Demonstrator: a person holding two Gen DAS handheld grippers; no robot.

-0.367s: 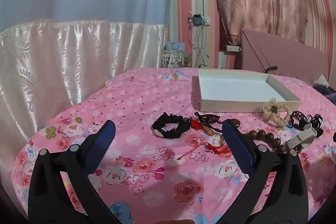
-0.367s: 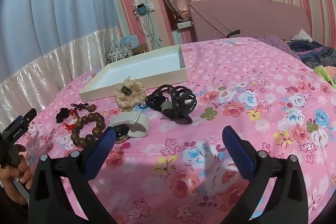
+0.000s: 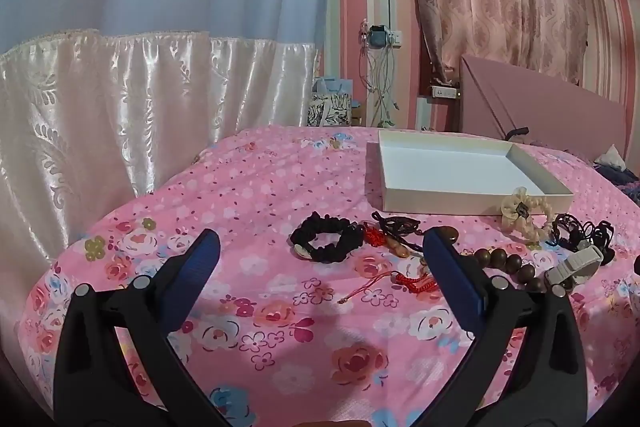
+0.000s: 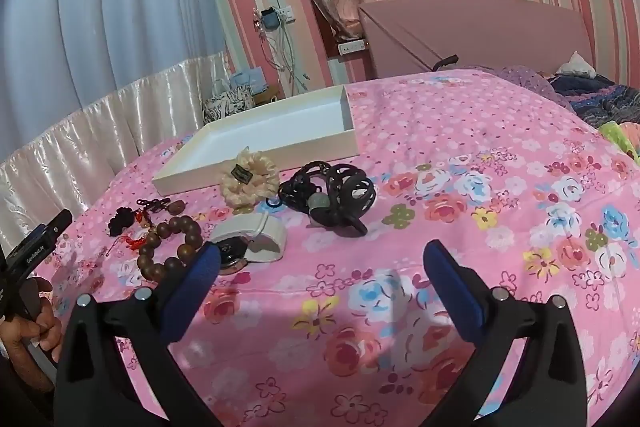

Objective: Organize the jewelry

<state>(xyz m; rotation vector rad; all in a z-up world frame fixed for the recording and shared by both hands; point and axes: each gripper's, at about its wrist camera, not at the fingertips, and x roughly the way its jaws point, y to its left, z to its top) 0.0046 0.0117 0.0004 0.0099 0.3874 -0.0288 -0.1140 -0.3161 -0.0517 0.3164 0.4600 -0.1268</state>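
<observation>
From the left wrist cam, the left gripper is spread wide with nothing between its blue pads, hovering over the pink floral bedspread. The jewelry sits in a loose row just in front of the white tray, which has nothing in it: a black scrunchie bracelet, a red knotted cord, dark wooden beads, and a cream scrunchie right up against the tray's near wall. My guess is it's all laid out next to the tray so each piece is a short hop in. Over on the right wrist cam, the right gripper is also wide open and empty, tilted down at the bedspread, with a white watch band just past its left pad and a black tangle of cords farther ahead. A hand shows at the left edge, holding the other tool.
</observation>
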